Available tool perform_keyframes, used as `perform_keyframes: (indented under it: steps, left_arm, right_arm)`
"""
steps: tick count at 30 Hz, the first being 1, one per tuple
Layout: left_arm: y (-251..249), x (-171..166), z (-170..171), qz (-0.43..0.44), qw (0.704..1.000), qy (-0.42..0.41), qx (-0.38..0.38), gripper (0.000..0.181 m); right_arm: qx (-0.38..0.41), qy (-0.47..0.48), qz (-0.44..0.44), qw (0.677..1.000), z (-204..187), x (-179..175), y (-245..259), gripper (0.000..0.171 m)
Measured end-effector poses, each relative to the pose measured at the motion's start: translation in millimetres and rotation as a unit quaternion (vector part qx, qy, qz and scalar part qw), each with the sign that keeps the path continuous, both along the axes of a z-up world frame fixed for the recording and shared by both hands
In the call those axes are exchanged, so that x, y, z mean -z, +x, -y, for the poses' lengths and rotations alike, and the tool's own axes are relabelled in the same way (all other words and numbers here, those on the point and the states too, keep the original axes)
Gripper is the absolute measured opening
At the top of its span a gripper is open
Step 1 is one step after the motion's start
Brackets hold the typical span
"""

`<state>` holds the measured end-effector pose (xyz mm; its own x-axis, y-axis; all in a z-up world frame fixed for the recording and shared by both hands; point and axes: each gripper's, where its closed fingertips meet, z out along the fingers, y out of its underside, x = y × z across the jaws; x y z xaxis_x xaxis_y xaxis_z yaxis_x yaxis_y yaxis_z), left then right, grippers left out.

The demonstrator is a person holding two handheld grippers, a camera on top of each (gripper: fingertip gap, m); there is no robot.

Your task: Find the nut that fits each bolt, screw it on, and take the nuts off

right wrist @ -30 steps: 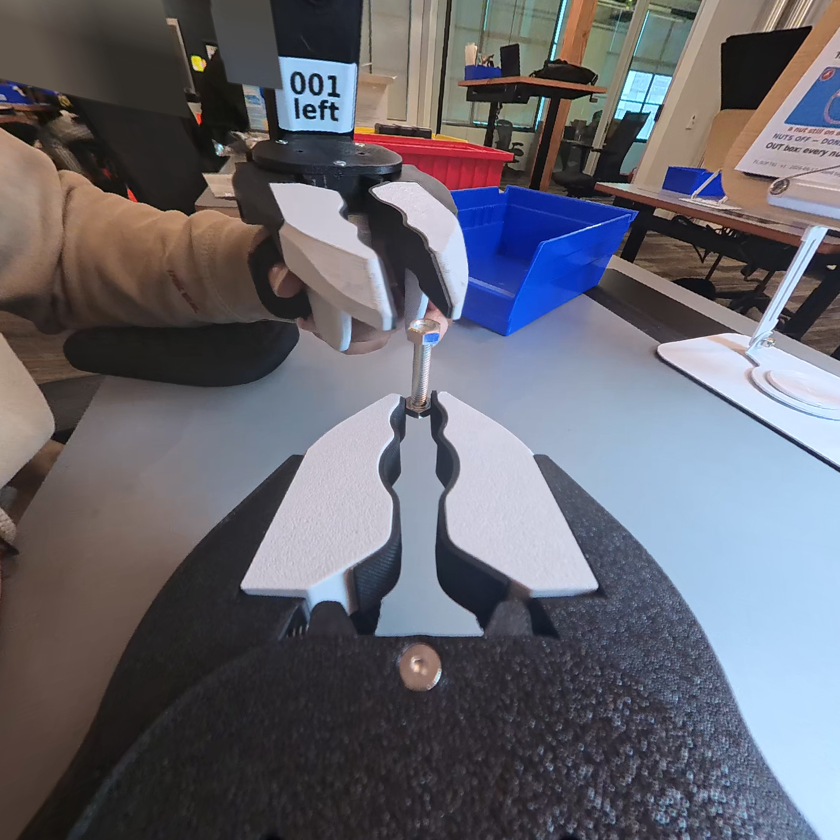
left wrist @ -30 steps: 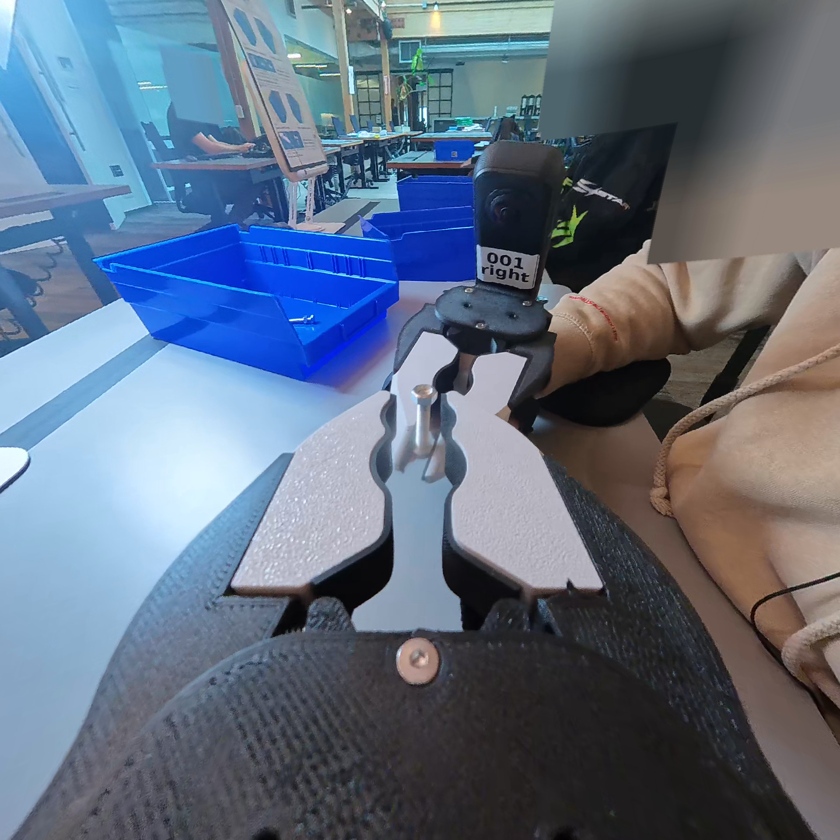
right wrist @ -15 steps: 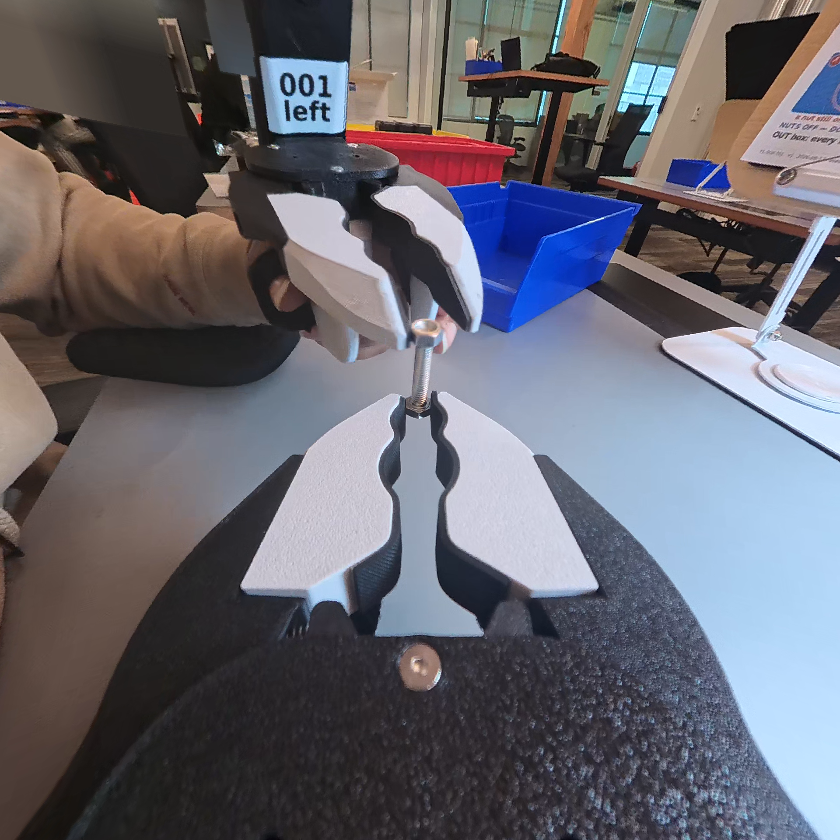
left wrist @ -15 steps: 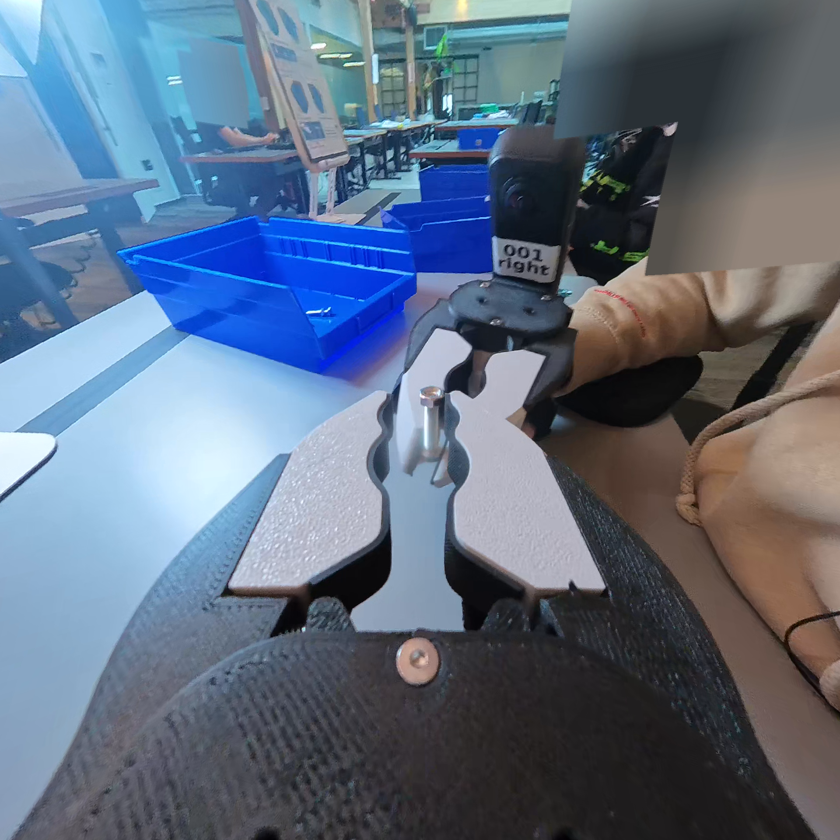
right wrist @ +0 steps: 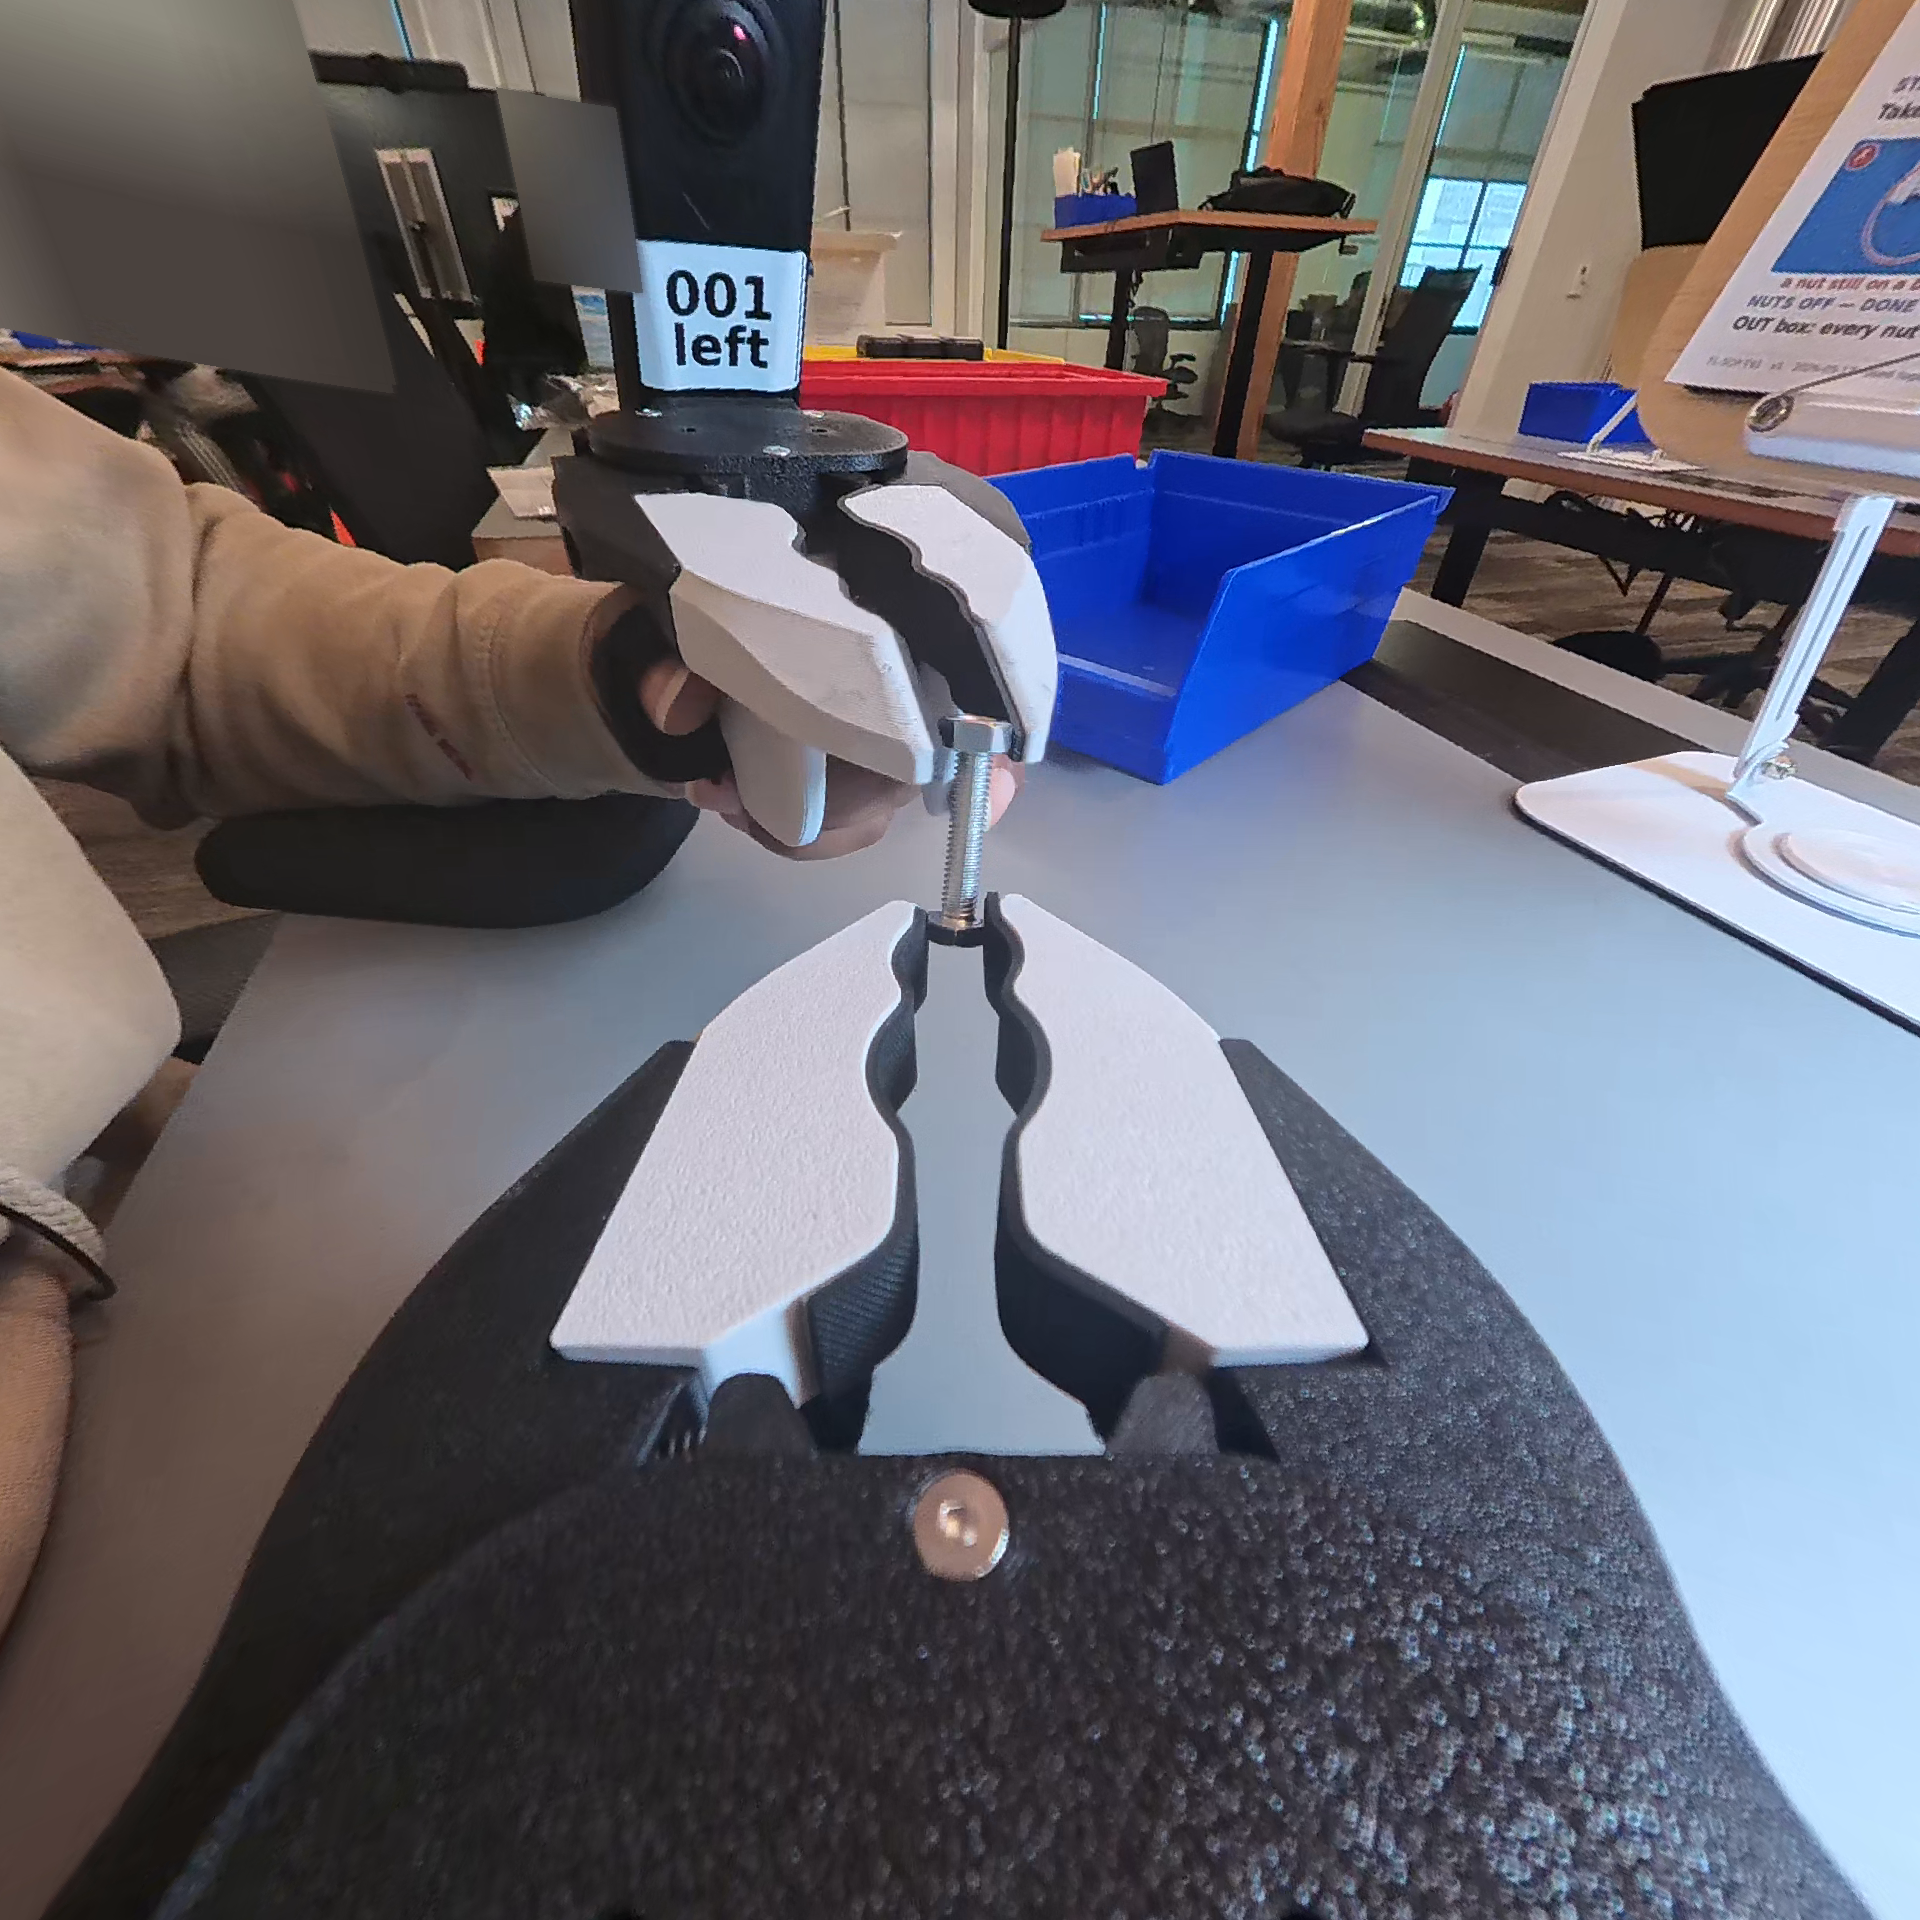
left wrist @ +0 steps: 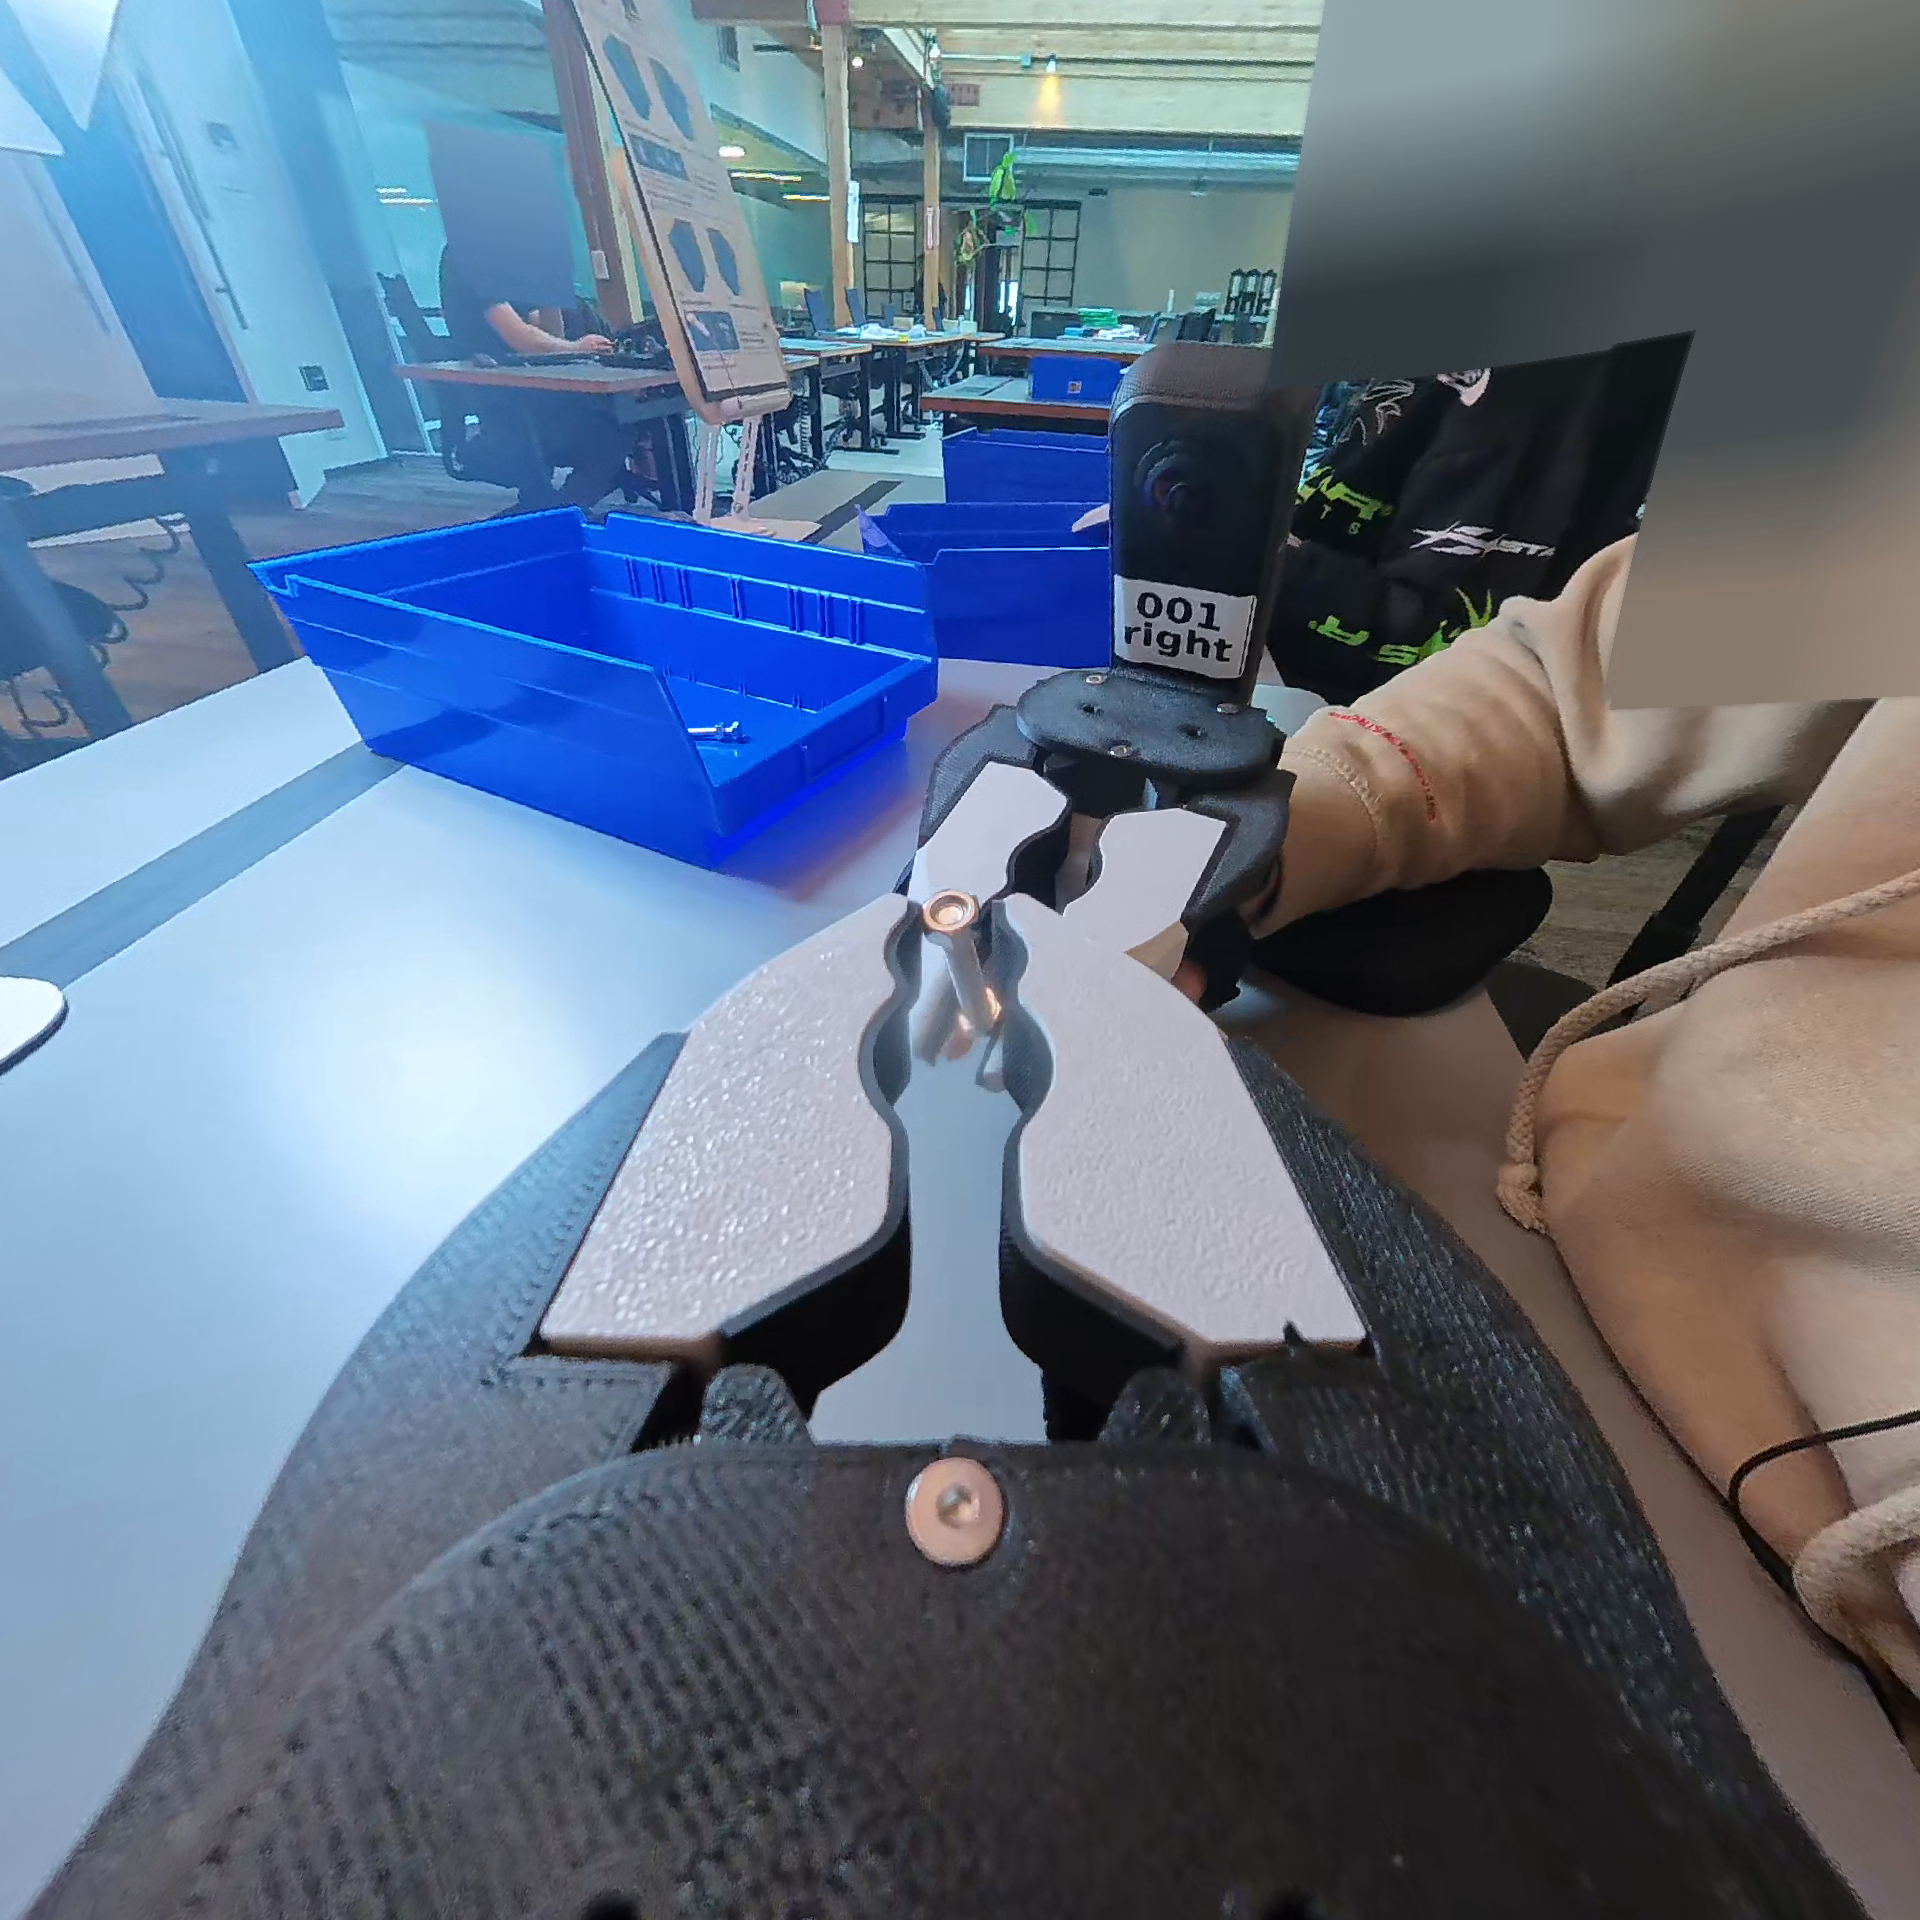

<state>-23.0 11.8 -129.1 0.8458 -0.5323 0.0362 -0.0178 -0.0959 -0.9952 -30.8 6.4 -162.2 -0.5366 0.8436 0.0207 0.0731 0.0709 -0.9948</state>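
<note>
A silver threaded bolt (right wrist: 966, 831) stands upright in the air above the grey table (right wrist: 1403, 1039). My right gripper (right wrist: 958, 916) is shut on the bolt's lower end, which is hidden between its fingertips. My left gripper (right wrist: 971, 753) comes down from above and is shut on a hex nut (right wrist: 974, 737) at the bolt's top end. In the left wrist view, the nut (left wrist: 951, 914) sits between my left gripper's (left wrist: 948, 935) fingertips, with the bolt's shaft running down behind them. The right gripper's fingers (left wrist: 987, 821) show beyond it.
A blue bin (left wrist: 623, 665) on the table holds one small bolt (left wrist: 717, 732). Another open-fronted blue bin (right wrist: 1226, 603) stands behind the grippers, with a red bin (right wrist: 987, 400) farther back. A white sign stand base (right wrist: 1714, 852) lies at the right. The person's sleeves are close by. Both grippers' tips are close together, under 4 cm apart.
My left gripper has turned and tilted over the bolt's top while staying shut on the nut. The right gripper has held the bolt still.
</note>
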Motion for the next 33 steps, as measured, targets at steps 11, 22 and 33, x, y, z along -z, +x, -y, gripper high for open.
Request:
perform_keyframes:
  steps: [11, 22, 33]
  left_arm:
    - [10, 5, 1, -0.037, 0.999, 0.004, 0.010, 0.010]
    - [6, 0, 2, -0.013, 1.000, 0.009, 0.012, 0.013]
    - [3, -6, -2, 0.009, 1.000, 0.018, -0.007, 0.020]
  right_arm:
    - [-0.015, 0.002, 0.022, 1.000, 8, 6, 1, 0.010]
    - [-0.016, -0.013, -0.007, 1.000, 5, -7, 4, 0.010]
    - [-0.001, 0.006, -0.003, 1.000, 3, -2, 1, 0.010]
